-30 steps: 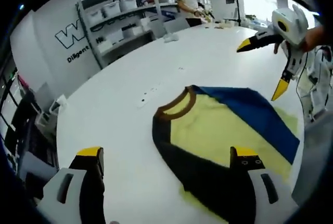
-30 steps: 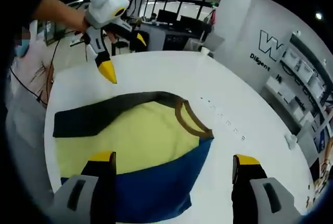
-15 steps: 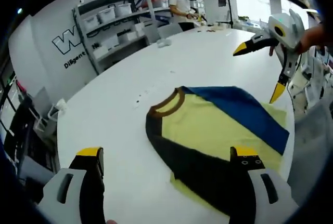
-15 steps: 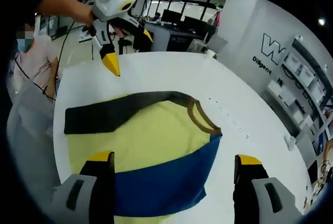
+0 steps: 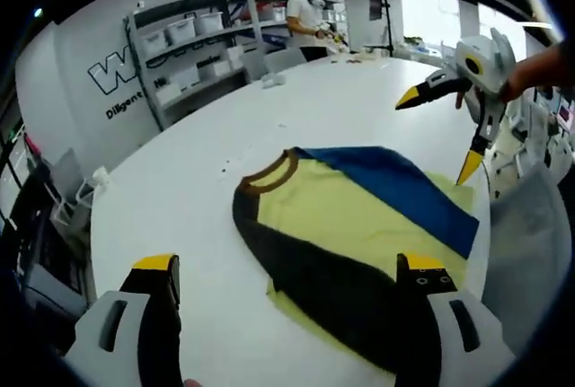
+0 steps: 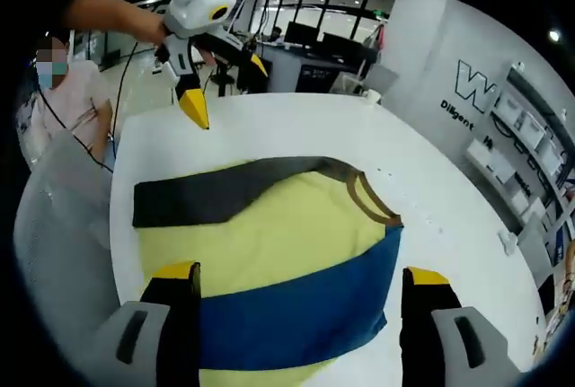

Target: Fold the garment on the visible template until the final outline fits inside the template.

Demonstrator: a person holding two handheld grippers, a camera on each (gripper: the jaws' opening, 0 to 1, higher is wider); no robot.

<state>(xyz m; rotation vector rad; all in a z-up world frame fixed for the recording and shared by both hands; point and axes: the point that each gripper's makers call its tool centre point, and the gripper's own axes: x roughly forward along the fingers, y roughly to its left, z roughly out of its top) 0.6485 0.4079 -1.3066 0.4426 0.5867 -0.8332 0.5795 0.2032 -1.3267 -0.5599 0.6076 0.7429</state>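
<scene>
A yellow garment (image 5: 346, 216) with a brown collar (image 5: 269, 176) lies flat on the white table (image 5: 180, 207). Its dark sleeve (image 5: 314, 279) and its blue sleeve (image 5: 404, 194) are each folded across the body. My left gripper (image 5: 287, 270) is open and holds nothing, short of the dark-sleeve side. My right gripper (image 5: 437, 136) hangs open above the blue-sleeve edge. In the right gripper view the garment (image 6: 269, 234) shows its blue sleeve (image 6: 296, 315) nearest, between the open right gripper (image 6: 299, 272) jaws. The left gripper (image 6: 228, 89) hovers open past the dark sleeve (image 6: 216, 198).
Shelves with white bins (image 5: 198, 28) stand against the lettered wall, and a person (image 5: 305, 10) works at the table's far end. A person in grey cloth (image 6: 54, 198) is close to the table edge beside the garment. Small items (image 6: 508, 241) lie near the far rim.
Both views have shifted a little with the hands. The garment lies as before with both sleeves folded in. Both grippers stay open and off the cloth.
</scene>
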